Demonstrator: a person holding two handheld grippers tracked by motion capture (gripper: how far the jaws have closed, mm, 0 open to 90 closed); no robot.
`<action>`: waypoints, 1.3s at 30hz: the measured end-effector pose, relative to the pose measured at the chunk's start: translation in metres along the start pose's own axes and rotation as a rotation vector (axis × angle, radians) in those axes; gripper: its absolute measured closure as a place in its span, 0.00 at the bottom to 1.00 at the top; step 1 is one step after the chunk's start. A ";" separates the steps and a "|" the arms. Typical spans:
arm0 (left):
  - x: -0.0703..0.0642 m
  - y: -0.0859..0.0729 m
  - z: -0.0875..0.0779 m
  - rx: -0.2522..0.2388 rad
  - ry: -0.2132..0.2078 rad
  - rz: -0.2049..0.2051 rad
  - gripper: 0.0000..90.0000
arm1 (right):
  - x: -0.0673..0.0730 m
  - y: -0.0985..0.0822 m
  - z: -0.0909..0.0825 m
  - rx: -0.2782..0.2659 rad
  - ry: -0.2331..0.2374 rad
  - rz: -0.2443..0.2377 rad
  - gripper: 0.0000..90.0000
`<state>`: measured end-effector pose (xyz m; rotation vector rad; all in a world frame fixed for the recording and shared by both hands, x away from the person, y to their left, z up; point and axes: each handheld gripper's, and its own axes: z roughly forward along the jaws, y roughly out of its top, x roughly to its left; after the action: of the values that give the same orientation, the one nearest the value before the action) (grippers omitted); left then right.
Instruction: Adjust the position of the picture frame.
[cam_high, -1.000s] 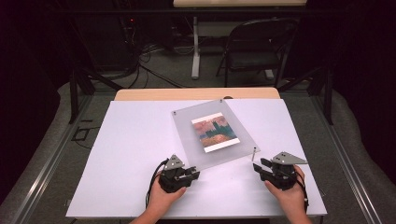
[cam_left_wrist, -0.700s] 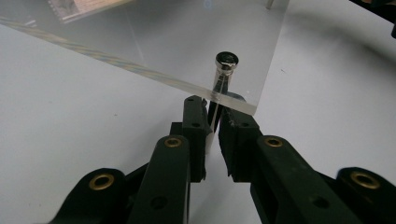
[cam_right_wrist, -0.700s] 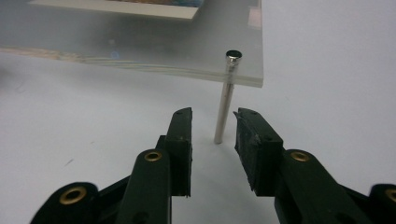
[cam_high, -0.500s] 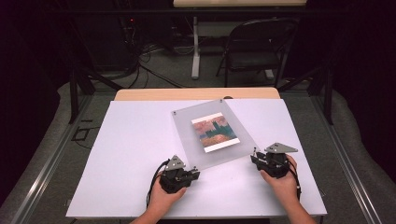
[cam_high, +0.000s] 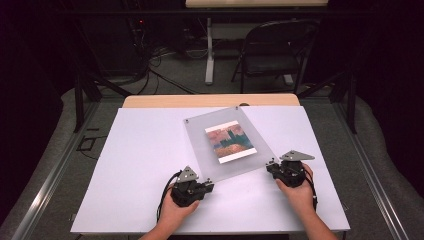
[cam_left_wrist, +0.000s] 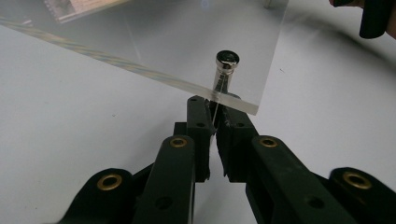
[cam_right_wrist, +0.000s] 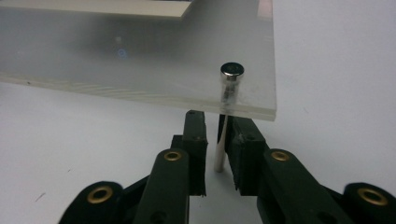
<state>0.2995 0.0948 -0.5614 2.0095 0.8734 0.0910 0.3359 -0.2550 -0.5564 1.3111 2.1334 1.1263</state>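
A clear acrylic frame (cam_high: 200, 135) with a landscape picture (cam_high: 230, 142) lies tilted on the white table (cam_high: 140, 150). My left gripper (cam_high: 210, 186) is at the frame's near left corner. In the left gripper view that gripper (cam_left_wrist: 212, 105) is shut on the thin leg under a metal standoff cap (cam_left_wrist: 227, 58). My right gripper (cam_high: 270, 165) is at the near right corner. Its jaws (cam_right_wrist: 212, 119) have just been closing and stand either side of a standoff pin (cam_right_wrist: 220, 154), with a small gap still visible. The cap (cam_right_wrist: 232, 70) sits above the plate.
Behind the white table shows a strip of wooden tabletop (cam_high: 210, 101). A dark chair (cam_high: 272, 55) and cables (cam_high: 155, 75) are on the floor beyond. The other hand's gripper (cam_left_wrist: 373, 18) shows at the top right of the left gripper view.
My right hand has moved left to the frame's near right corner and its jaws have narrowed. The left hand has stayed put at the near left corner.
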 end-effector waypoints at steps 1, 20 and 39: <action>0.000 0.000 0.000 -0.001 0.000 0.002 0.93 | -0.001 -0.001 0.000 -0.004 -0.002 0.000 0.93; 0.001 0.001 -0.003 0.009 0.002 -0.017 0.93 | -0.002 0.001 -0.002 -0.010 0.012 -0.021 0.95; 0.007 0.002 -0.032 -0.013 0.013 -0.036 0.94 | 0.016 0.004 -0.017 -0.044 0.088 -0.051 0.95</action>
<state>0.2936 0.1215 -0.5434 1.9826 0.9144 0.0886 0.3189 -0.2473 -0.5421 1.2020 2.1787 1.2238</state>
